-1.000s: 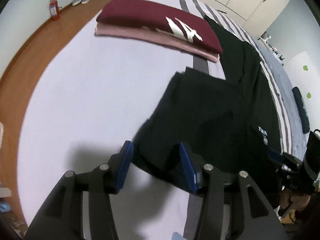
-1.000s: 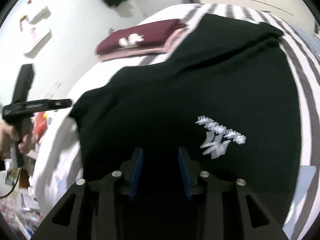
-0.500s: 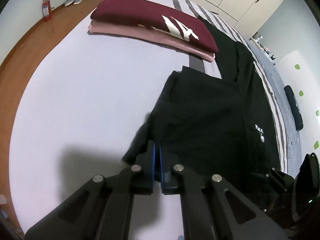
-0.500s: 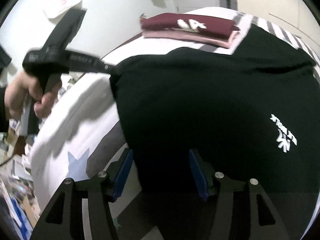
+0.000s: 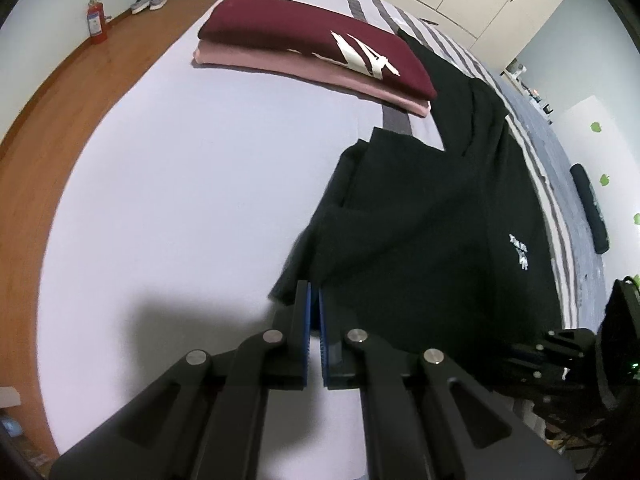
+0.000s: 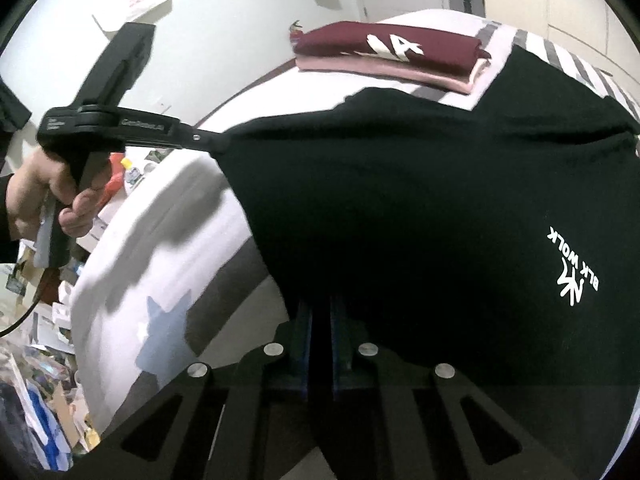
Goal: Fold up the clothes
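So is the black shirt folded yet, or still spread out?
Mostly spread: black shirt lies open across the bed, logo showing; only its near corner is doubled over.

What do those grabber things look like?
Each gripper is matte black, with two flat fingers lined with blue pads and round silver rivets. The left gripper has a long black body with small pale lettering, a trigger handle and a dark cable. The hand wears a dark sleeve.

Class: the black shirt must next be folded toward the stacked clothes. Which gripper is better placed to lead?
Both hold the black shirt. Probably the right gripper: jaws closing on the near hem, stack straight ahead.
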Available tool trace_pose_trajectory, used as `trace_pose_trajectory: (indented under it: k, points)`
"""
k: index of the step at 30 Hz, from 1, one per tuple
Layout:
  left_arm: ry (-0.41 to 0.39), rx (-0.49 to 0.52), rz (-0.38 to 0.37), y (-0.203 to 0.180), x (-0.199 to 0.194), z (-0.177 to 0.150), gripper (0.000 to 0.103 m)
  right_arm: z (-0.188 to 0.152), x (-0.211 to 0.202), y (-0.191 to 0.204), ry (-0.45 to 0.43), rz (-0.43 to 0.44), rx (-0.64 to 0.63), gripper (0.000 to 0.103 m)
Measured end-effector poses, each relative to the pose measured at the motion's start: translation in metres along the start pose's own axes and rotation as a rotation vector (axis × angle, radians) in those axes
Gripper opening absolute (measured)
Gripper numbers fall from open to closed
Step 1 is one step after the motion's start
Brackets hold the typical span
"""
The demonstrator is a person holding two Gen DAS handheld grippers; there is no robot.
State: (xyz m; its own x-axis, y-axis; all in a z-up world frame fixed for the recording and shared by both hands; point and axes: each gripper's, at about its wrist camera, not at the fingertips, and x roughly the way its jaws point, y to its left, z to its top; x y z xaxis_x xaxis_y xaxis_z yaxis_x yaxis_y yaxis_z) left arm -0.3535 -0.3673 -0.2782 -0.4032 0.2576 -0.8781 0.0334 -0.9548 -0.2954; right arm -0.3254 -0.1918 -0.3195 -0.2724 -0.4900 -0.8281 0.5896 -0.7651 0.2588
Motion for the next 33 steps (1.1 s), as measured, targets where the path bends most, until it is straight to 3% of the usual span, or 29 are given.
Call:
trace_pose_trajectory:
  k: [7, 10, 11, 12, 14, 17, 28, 30, 32, 33]
  points:
    - [0.055, -0.007, 0.072, 0.007, 0.016, -0.006, 0.006, -0.004, 0.019, 0.002, 0.046, -0.006, 0.006, 0.007]
    - [-0.002, -0.024, 0.125, 0.008, 0.006, 0.003, 0.025, -0.001, 0.020, 0.002, 0.060, -0.013, 0.000, 0.013]
    - [-0.028, -0.041, 0.148, 0.011, 0.000, 0.007, 0.030, -0.001, 0.017, 0.002, 0.061, -0.001, 0.002, 0.019]
    - [-0.058, -0.059, 0.171, 0.015, -0.006, 0.011, 0.030, 0.000, 0.013, 0.000, 0.054, 0.020, 0.008, 0.027]
    - [-0.110, -0.092, 0.211, 0.021, -0.018, 0.019, 0.035, 0.001, -0.001, -0.005, 0.026, 0.041, 0.019, 0.033]
    - [-0.123, -0.055, 0.189, 0.012, -0.017, 0.036, 0.035, 0.002, -0.018, -0.021, -0.014, 0.031, 0.064, 0.033]
    - [-0.056, 0.197, 0.051, -0.060, 0.068, 0.096, 0.035, 0.011, -0.040, -0.144, -0.138, -0.245, 0.358, 0.033]
    - [-0.036, 0.250, 0.062, -0.068, 0.081, 0.102, 0.035, 0.010, -0.039, -0.157, -0.135, -0.265, 0.386, 0.033]
    - [-0.025, 0.280, 0.071, -0.073, 0.089, 0.105, 0.030, 0.005, -0.038, -0.167, -0.128, -0.272, 0.399, 0.033]
    - [-0.023, 0.290, 0.076, -0.074, 0.092, 0.107, 0.019, 0.003, -0.037, -0.170, -0.127, -0.271, 0.400, 0.033]
